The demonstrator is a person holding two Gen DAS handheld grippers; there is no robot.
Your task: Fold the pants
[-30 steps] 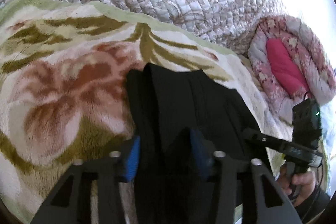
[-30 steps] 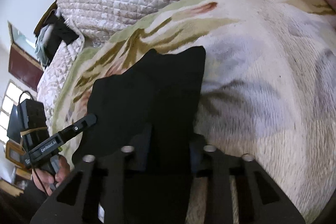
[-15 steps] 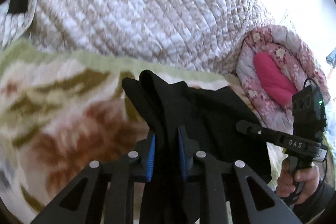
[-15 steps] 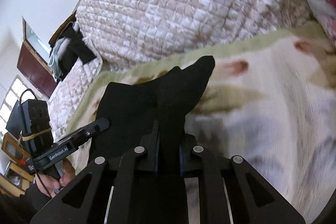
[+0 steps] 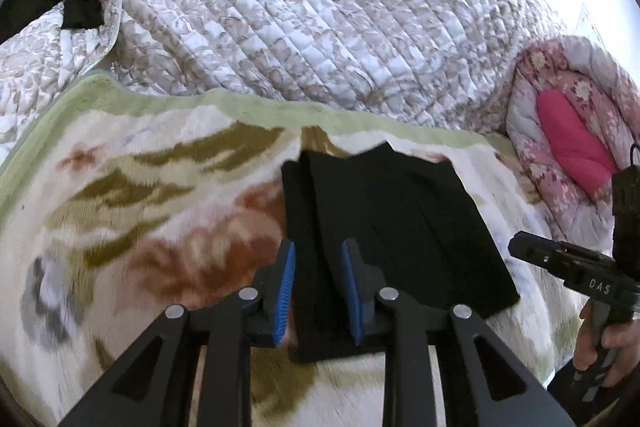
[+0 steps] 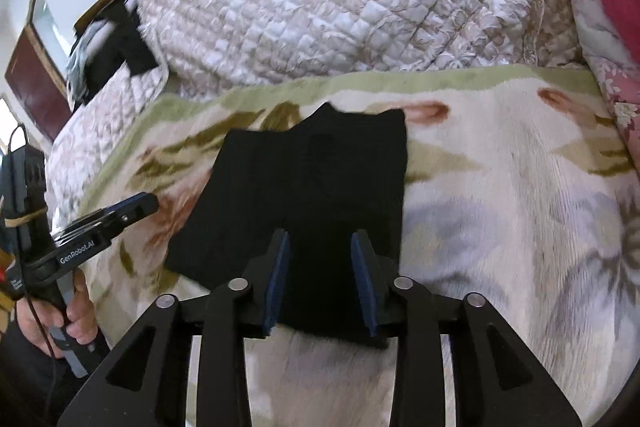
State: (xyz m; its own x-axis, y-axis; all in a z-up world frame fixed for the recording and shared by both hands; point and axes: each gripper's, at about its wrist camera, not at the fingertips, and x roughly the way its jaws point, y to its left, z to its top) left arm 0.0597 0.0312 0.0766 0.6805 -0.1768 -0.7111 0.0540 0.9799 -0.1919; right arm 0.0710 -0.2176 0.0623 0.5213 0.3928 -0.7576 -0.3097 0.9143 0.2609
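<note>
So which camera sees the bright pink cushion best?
The left wrist view. There the pink cushion shows nearly whole, nestled inside the rolled flowery quilt at the right, beyond the black pants. The right wrist view catches only a pink strip at its right edge.

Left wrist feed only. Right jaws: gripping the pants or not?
Observer: Not gripping. The right gripper has its jaws opening, pads apart above the pants.
Operator: Pants' right edge?
Observer: Straight and flat on the blanket, with no bunching that I can see.
Operator: How does my left gripper look from there?
Observer: The left gripper has its jaws opening. Its tip shows left of the pants, over blanket, and a hand grips its handle.
</note>
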